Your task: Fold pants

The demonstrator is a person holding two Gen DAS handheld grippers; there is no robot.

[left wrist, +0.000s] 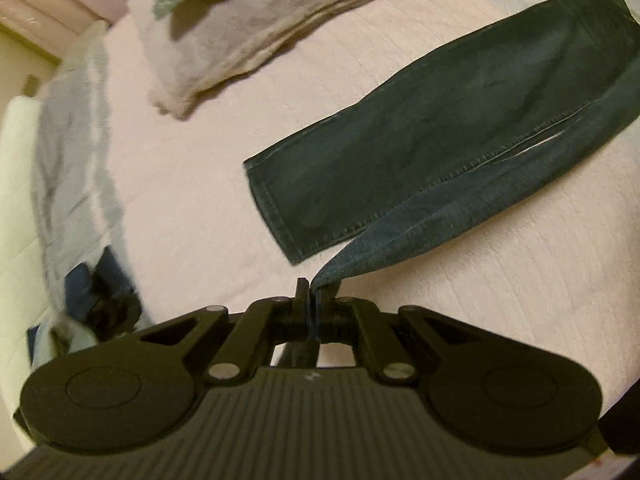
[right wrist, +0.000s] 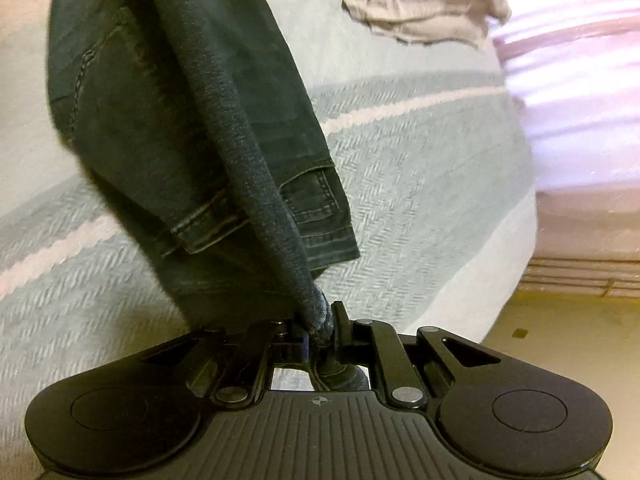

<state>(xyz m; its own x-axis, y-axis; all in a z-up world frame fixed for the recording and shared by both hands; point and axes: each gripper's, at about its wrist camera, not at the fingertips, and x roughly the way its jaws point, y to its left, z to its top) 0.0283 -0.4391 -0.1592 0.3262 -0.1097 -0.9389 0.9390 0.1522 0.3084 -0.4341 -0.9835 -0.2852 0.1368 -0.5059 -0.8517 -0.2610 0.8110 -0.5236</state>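
Note:
Dark blue jeans (left wrist: 460, 136) lie stretched across a pale pink bedspread (left wrist: 200, 200), one leg flat with its hem toward me. My left gripper (left wrist: 310, 286) is shut on the hem corner of the other leg, which rises taut off the bed. In the right wrist view the waist end of the jeans (right wrist: 168, 112) shows a pocket and waistband. A bunched edge of the denim runs down into my right gripper (right wrist: 322, 320), which is shut on it just above the bed.
A folded beige blanket (left wrist: 260, 40) with a green cloth on top lies at the far side of the bed. The bedspread has a grey striped border (right wrist: 420, 152). The bed edge and yellowish floor (right wrist: 560, 328) show at right. Dark items (left wrist: 100, 292) sit at the left edge.

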